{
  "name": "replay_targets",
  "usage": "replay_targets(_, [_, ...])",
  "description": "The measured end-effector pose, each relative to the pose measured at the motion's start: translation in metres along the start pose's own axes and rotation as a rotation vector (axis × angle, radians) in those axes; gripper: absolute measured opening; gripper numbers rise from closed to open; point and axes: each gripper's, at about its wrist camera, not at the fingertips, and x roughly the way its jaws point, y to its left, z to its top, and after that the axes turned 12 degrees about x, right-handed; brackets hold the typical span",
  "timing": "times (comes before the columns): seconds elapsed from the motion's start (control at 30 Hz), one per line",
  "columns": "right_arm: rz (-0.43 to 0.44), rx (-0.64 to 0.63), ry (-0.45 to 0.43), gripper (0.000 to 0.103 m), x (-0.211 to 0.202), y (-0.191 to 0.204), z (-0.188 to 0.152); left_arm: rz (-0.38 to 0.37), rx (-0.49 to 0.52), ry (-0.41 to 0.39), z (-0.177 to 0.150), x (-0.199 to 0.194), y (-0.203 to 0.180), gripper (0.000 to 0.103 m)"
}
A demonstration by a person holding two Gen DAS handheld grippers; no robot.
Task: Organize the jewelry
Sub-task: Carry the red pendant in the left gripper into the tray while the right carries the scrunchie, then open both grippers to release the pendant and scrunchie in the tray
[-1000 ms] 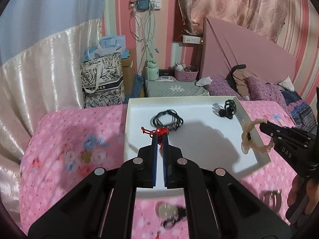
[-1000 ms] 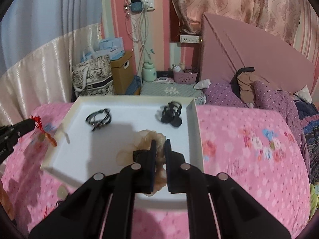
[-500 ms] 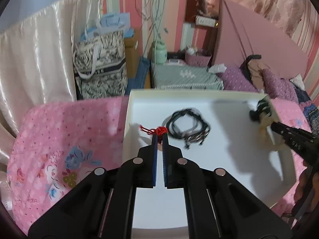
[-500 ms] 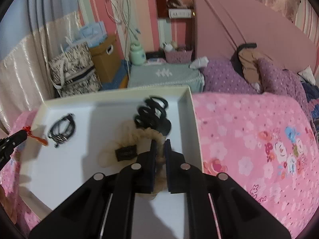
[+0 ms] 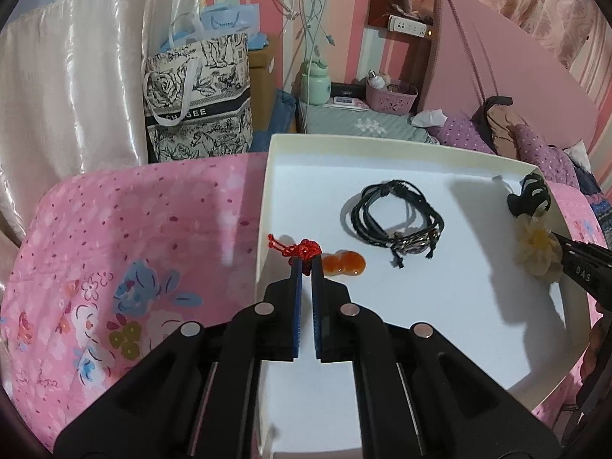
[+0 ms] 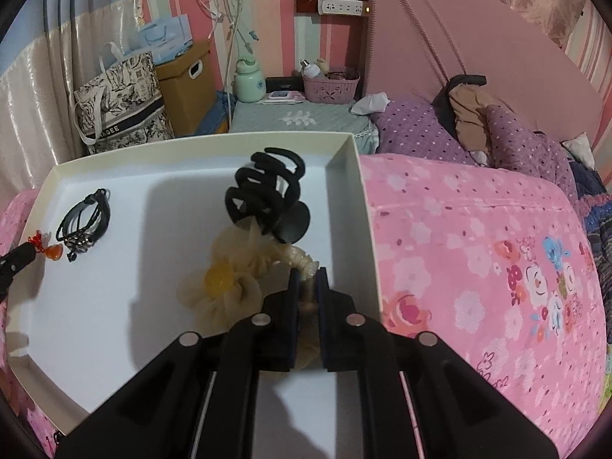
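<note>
A white tray lies on the pink bedspread. My left gripper is shut on the red cord of an orange pendant, which rests on the tray floor at its left side. A black cord bracelet lies just beyond. My right gripper is shut on a beige flower scrunchie, lowered onto the tray's right side against a black claw hair clip.
The pink floral bedspread surrounds the tray. Purple pillows and clothes lie at the back right. A nightstand, a patterned tote bag and a cardboard box stand behind the bed.
Both grippers moved forward and down over the tray. The pendant now rests on the tray floor by the bracelet, and the scrunchie lies beside the black clip.
</note>
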Motion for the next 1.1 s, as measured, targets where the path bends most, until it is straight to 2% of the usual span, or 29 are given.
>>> replay_targets(0.1, [-0.013, -0.019, -0.008, 0.008, -0.001, 0.005, -0.003, 0.02, 0.015, 0.002, -0.003, 0.002, -0.001, 0.003])
replay_targets(0.3, [-0.027, -0.035, -0.015, 0.008, -0.002, 0.012, -0.004, 0.009, 0.019, 0.001, -0.007, 0.004, -0.001, 0.003])
replay_targets(0.6, [-0.003, -0.025, -0.009, 0.012, -0.002, 0.008, -0.004, 0.012, 0.049, 0.019, -0.011, 0.009, -0.012, 0.004])
replay_targets(0.8, [-0.001, -0.033, -0.007, 0.012, -0.003, 0.008, -0.006, 0.002, 0.056, 0.016, -0.012, 0.008, -0.013, 0.01])
replay_targets(0.87, [0.01, -0.032, 0.0, 0.013, -0.003, 0.008, -0.007, -0.004, 0.061, 0.012, -0.012, 0.007, -0.014, 0.018])
replay_targets(0.93, [0.004, -0.04, 0.001, 0.021, -0.005, 0.009, -0.009, -0.014, 0.066, 0.007, -0.012, 0.005, -0.016, 0.025])
replay_targets(0.97, [-0.004, -0.046, -0.004, 0.032, -0.006, 0.01, -0.01, -0.011, 0.075, -0.002, -0.012, 0.003, -0.018, 0.032])
replay_targets(1.0, [-0.011, -0.051, -0.014, 0.038, -0.007, 0.011, -0.011, -0.002, 0.082, -0.01, -0.012, 0.001, -0.02, 0.037])
replay_targets(1.03, [-0.017, -0.056, -0.02, 0.038, -0.008, 0.012, -0.011, 0.007, 0.089, -0.025, -0.012, -0.002, -0.022, 0.046])
replay_targets(1.1, [-0.016, -0.06, -0.016, 0.039, -0.009, 0.012, -0.012, -0.001, 0.098, -0.044, -0.012, -0.007, -0.024, 0.053])
